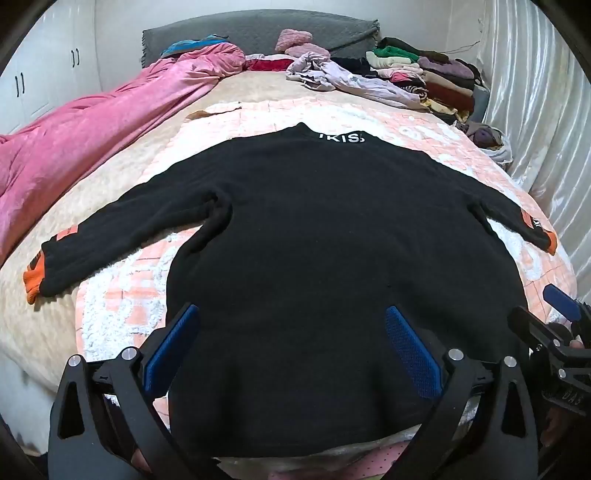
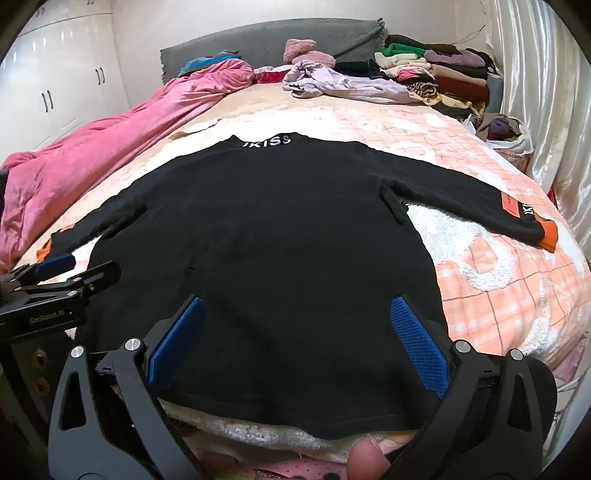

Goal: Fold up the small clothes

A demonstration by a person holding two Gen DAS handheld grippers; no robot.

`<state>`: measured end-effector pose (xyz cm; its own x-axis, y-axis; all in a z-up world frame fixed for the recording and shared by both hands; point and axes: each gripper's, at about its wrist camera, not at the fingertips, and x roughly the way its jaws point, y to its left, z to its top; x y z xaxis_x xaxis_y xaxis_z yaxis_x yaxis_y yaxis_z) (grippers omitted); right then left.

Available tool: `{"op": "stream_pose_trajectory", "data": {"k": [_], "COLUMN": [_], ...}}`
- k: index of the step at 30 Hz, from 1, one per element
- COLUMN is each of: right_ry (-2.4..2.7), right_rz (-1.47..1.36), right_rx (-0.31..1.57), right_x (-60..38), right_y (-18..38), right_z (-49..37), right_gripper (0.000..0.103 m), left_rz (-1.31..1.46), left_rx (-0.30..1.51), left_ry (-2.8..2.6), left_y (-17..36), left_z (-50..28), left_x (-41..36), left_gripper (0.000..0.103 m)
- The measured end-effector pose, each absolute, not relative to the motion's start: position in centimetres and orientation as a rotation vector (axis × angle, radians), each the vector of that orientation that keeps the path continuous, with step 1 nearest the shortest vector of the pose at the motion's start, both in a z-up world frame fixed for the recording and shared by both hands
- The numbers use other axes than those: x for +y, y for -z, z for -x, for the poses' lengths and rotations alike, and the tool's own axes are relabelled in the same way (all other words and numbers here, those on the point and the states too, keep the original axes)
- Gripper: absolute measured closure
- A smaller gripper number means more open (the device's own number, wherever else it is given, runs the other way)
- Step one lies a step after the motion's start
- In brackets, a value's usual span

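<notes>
A black sweater [image 1: 314, 229] with white collar lettering and orange cuffs lies flat on the bed, both sleeves spread out sideways; the right wrist view shows this sweater [image 2: 266, 236] too. My left gripper [image 1: 291, 310] hovers open over the sweater's lower hem, blue pads wide apart with nothing pinched. Over the same hem, further right, my right gripper [image 2: 297, 301] is open as well. The right gripper [image 1: 561, 325] shows at the left wrist view's right edge. At the left edge of the right wrist view sits the left gripper [image 2: 62, 273].
A pink-and-white blanket [image 1: 406, 122] covers the bed under the sweater. A pink quilt [image 1: 92, 129] lies along the left side. Loose lilac clothes [image 1: 332, 74] and a stack of folded clothes [image 1: 439, 77] sit by the grey headboard [image 1: 258, 33]. A shiny curtain [image 1: 535, 92] lines the right.
</notes>
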<state>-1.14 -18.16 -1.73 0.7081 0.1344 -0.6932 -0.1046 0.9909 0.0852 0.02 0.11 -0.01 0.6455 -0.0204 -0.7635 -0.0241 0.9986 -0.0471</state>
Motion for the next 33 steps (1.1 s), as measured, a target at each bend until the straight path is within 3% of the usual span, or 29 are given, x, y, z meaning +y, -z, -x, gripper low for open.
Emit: {"op": "stream_pose_trajectory", "data": {"k": [33], "right_ry": [-0.129], "right_rz": [-0.034], "right_rx": [0.763], "right_x": [-18.3], "right_y": [1.6], "right_z": [1.3], "right_gripper": [0.008], "left_rz": [0.043], "left_rx": [0.873], "left_ry": [-0.002], "left_y": [0.0], "left_z": [0.1], "left_x": [-0.3], "left_gripper": [0.004]}}
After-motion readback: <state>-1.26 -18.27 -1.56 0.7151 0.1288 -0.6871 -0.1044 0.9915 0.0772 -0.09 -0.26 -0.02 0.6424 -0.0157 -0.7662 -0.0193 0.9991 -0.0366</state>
